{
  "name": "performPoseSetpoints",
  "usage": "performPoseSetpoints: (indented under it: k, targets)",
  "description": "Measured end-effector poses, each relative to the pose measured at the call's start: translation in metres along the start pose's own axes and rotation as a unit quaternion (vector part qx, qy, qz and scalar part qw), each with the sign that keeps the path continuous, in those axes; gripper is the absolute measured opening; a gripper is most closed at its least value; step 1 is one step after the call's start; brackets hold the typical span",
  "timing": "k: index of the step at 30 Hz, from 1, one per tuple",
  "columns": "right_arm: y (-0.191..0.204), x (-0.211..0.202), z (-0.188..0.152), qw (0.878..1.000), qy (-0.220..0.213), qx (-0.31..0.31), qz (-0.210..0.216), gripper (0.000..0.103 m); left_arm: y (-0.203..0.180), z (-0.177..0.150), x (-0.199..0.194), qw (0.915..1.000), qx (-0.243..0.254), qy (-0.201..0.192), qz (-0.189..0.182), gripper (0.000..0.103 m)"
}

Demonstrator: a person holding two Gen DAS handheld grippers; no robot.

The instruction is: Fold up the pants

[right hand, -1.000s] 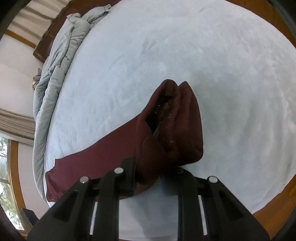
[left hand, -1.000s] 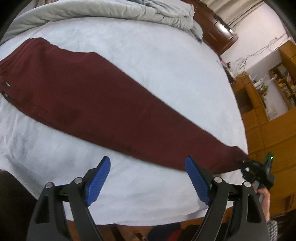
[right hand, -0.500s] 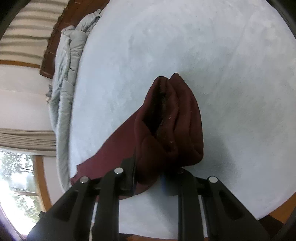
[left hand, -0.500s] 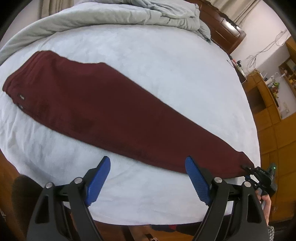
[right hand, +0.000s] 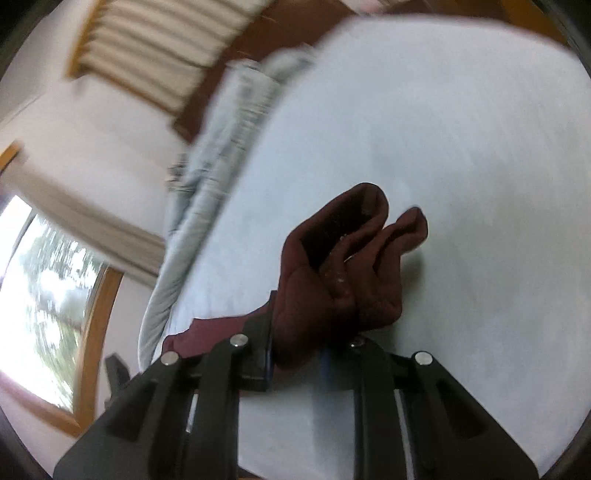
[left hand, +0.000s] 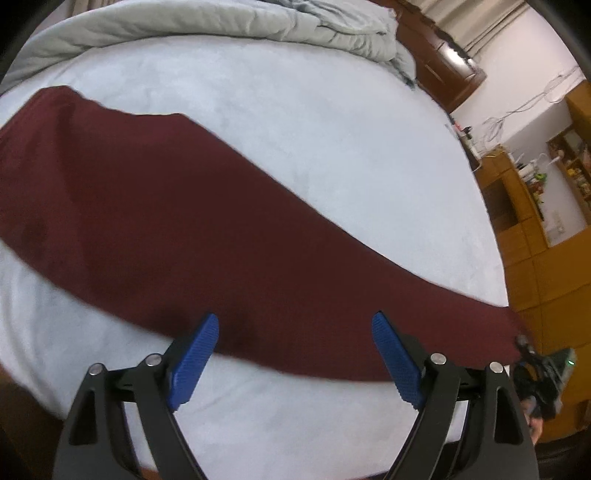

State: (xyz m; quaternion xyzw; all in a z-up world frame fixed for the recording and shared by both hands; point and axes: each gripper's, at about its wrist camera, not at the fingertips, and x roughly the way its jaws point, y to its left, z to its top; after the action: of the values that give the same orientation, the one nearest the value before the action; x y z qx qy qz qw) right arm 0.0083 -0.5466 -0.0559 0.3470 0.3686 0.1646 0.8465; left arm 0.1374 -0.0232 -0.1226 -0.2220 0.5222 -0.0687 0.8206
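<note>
Dark red pants (left hand: 177, 221) lie stretched across the white bed (left hand: 295, 122), folded leg on leg, waistband at the left and cuffs at the far right. My left gripper (left hand: 293, 354) is open and empty, its blue pads just over the near edge of the legs. My right gripper (right hand: 295, 358) is shut on the bunched leg cuffs (right hand: 343, 266) and holds them off the sheet; it also shows in the left wrist view (left hand: 543, 373) at the right end of the pants.
A grey duvet (left hand: 221, 18) is bunched along the far side of the bed. A dark wooden headboard (left hand: 439, 59) and wooden cabinets (left hand: 535, 221) stand to the right. A window (right hand: 48, 302) shows in the right wrist view.
My left gripper has moved down and closer over the pants' near edge. My right gripper has lifted and tilted up with the cuffs, and its view is blurred by motion.
</note>
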Motion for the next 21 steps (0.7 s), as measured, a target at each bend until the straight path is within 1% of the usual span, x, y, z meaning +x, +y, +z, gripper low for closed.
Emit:
performPoseSetpoints:
  k: [1, 3, 4, 5, 6, 7, 8, 10, 11, 12, 13, 15, 16, 17, 18, 20, 21]
  targets:
    - [-0.002, -0.001, 0.0, 1.0, -0.002, 0.0, -0.003, 0.017, -0.001, 0.001, 0.011, 0.9999, 0.008, -0.002, 0.007, 0.086]
    - [-0.023, 0.008, -0.002, 0.998, 0.022, 0.032, -0.041, 0.016, -0.002, 0.002, 0.029, 0.9997, 0.02, 0.006, 0.016, 0.086]
    - [-0.038, 0.018, -0.005, 0.995, 0.049, 0.051, -0.077, 0.016, -0.002, 0.001, 0.044, 0.999, 0.027, 0.022, 0.027, 0.086]
    - [-0.052, 0.03, -0.01, 0.988, 0.078, 0.066, -0.115, 0.016, -0.002, 0.0, 0.058, 0.998, 0.035, 0.036, 0.038, 0.086]
    - [-0.066, 0.043, -0.017, 0.982, 0.101, 0.08, -0.139, 0.016, -0.002, -0.001, 0.065, 0.9973, 0.042, 0.04, 0.045, 0.087]
    - [-0.076, 0.051, -0.025, 0.978, 0.112, 0.089, -0.151, 0.017, -0.005, -0.002, 0.073, 0.9961, 0.06, 0.037, 0.054, 0.092]
    - [-0.081, 0.055, -0.029, 0.977, 0.116, 0.096, -0.152, 0.017, -0.01, -0.003, 0.076, 0.9947, 0.077, 0.033, 0.059, 0.095]
    - [-0.08, 0.052, -0.026, 0.979, 0.112, 0.097, -0.138, 0.018, -0.024, -0.005, 0.076, 0.9905, 0.109, 0.03, 0.078, 0.095]
    - [-0.077, 0.05, -0.025, 0.98, 0.113, 0.089, -0.137, 0.019, -0.029, -0.005, 0.074, 0.9908, 0.114, 0.027, 0.067, 0.095]
    - [-0.074, 0.049, -0.025, 0.98, 0.113, 0.081, -0.139, 0.02, -0.034, -0.006, 0.069, 0.9925, 0.112, 0.024, 0.044, 0.095]
    - [-0.072, 0.047, -0.025, 0.981, 0.112, 0.077, -0.14, 0.021, -0.039, -0.007, 0.062, 0.9948, 0.1, 0.016, 0.011, 0.095]
    - [-0.071, 0.048, -0.027, 0.981, 0.109, 0.074, -0.142, 0.021, -0.043, -0.01, 0.062, 0.996, 0.087, 0.015, -0.012, 0.095]
    - [-0.074, 0.049, -0.028, 0.98, 0.112, 0.077, -0.148, 0.021, -0.042, -0.012, 0.067, 0.9962, 0.083, 0.024, -0.011, 0.095]
    - [-0.079, 0.052, -0.031, 0.977, 0.118, 0.086, -0.152, 0.021, -0.038, -0.013, 0.081, 0.9958, 0.078, 0.048, -0.007, 0.095]
    - [-0.08, 0.055, -0.031, 0.977, 0.119, 0.095, -0.151, 0.02, -0.034, -0.016, 0.093, 0.9944, 0.087, 0.06, 0.001, 0.095]
    - [-0.08, 0.053, -0.028, 0.978, 0.115, 0.099, -0.143, 0.019, -0.04, -0.018, 0.091, 0.9929, 0.106, 0.053, 0.008, 0.095]
    - [-0.078, 0.05, -0.029, 0.979, 0.11, 0.097, -0.139, 0.019, -0.043, -0.019, 0.087, 0.9931, 0.106, 0.05, 0.009, 0.095]
